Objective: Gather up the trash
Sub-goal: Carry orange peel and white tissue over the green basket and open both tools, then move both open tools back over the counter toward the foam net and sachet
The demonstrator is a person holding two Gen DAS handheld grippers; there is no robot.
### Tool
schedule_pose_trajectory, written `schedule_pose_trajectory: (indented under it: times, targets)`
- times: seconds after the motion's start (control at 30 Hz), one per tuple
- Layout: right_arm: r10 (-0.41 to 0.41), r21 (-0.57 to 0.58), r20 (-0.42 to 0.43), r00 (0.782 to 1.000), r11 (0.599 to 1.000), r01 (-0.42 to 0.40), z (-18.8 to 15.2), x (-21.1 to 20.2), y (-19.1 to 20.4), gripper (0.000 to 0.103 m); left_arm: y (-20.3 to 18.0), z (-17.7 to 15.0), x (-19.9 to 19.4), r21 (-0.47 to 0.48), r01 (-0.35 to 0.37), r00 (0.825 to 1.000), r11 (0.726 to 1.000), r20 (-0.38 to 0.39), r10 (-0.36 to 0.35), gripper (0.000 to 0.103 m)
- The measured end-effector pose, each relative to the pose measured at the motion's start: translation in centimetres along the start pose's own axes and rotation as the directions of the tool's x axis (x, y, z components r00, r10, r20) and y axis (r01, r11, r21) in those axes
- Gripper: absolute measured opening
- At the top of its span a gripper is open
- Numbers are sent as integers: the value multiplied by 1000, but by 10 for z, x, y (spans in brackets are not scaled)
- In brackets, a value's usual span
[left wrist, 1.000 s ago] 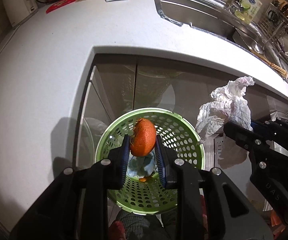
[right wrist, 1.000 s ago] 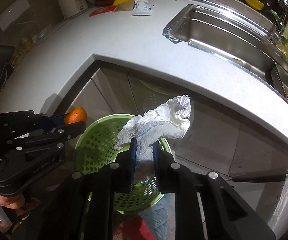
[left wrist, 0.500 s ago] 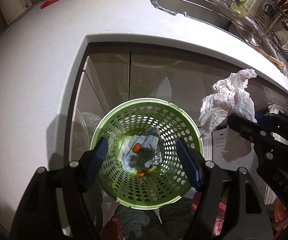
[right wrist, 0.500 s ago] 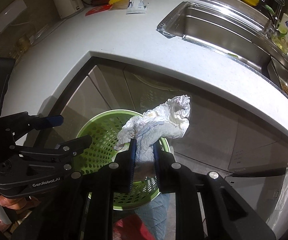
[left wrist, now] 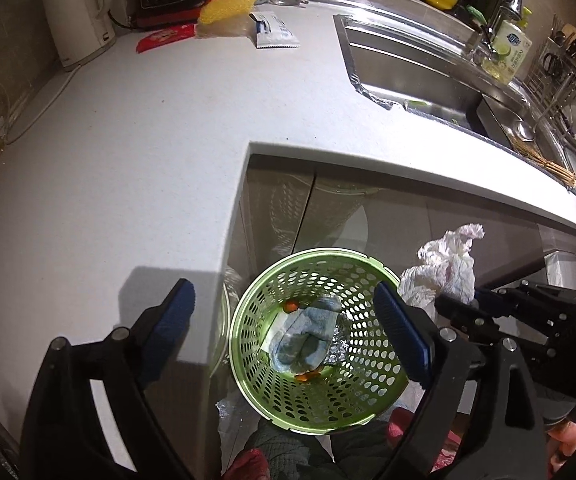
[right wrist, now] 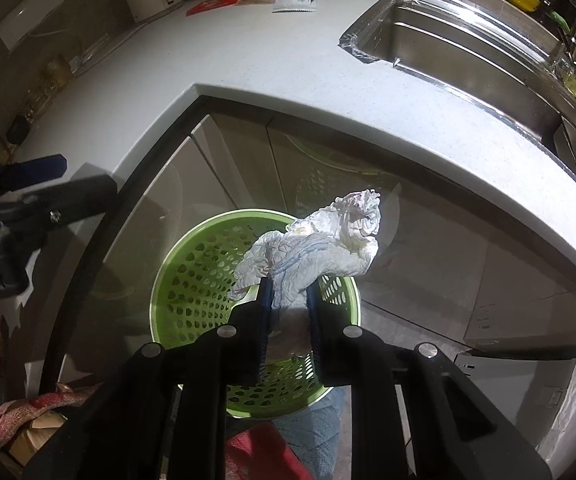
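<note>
A green perforated bin (left wrist: 315, 344) (right wrist: 192, 280) stands on the floor below the white counter's inner corner. Inside lie a blue-grey cloth (left wrist: 303, 336) and bits of orange peel (left wrist: 291, 306). My left gripper (left wrist: 284, 320) hangs above the bin, its jaws still opening wide with nothing between them. My right gripper (right wrist: 289, 308) is shut on a crumpled white paper towel (right wrist: 319, 248) (left wrist: 443, 268), held over the bin's right rim. In the right wrist view the left gripper shows at the far left edge.
A white L-shaped counter (left wrist: 148, 140) wraps around the bin. On it at the back lie a white wrapper (left wrist: 274, 32), a yellow sponge (left wrist: 228, 8), a red packet (left wrist: 164, 36) and a white kettle (left wrist: 76, 16). A steel sink (left wrist: 419, 76) lies to the right.
My left gripper opened and let go of the orange peel, which dropped into the bin. It then rose, showing more of the counter. The right gripper kept its hold on the paper towel.
</note>
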State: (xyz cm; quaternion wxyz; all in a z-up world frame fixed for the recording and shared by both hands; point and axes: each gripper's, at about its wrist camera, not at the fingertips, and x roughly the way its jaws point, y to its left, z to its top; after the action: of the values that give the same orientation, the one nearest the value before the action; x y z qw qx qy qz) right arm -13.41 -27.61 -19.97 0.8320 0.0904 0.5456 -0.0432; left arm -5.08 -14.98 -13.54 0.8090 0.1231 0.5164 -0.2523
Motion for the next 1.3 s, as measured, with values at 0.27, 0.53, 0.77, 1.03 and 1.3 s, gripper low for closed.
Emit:
schedule_pose_trajectory:
  times: [0.27,0.53,0.77,1.03,1.3]
  targets:
    - [5,4,14,1000,1000,-5,-2,-4,4,72,14,2,-11,-38,-7,1000,999,25,8,90]
    - [-4,71,56,998,997,0,8,-20,-12,78,17,6,-17,-58,-8,999,998,34,10,90]
    - [-28,45,118,993,999,23,36,-39,-21,83,16,22,-21,-74,-11,998,997,64,16,90]
    - [-4,-43,194,981,999,13,110,-41,-30,84,23,68,-19,-135,-43,991,990,119,59,91]
    - [50,-126,244,968,992,-19,217,-9,-37,84,37,130,-8,-248,-88,979,965,159,130,92]
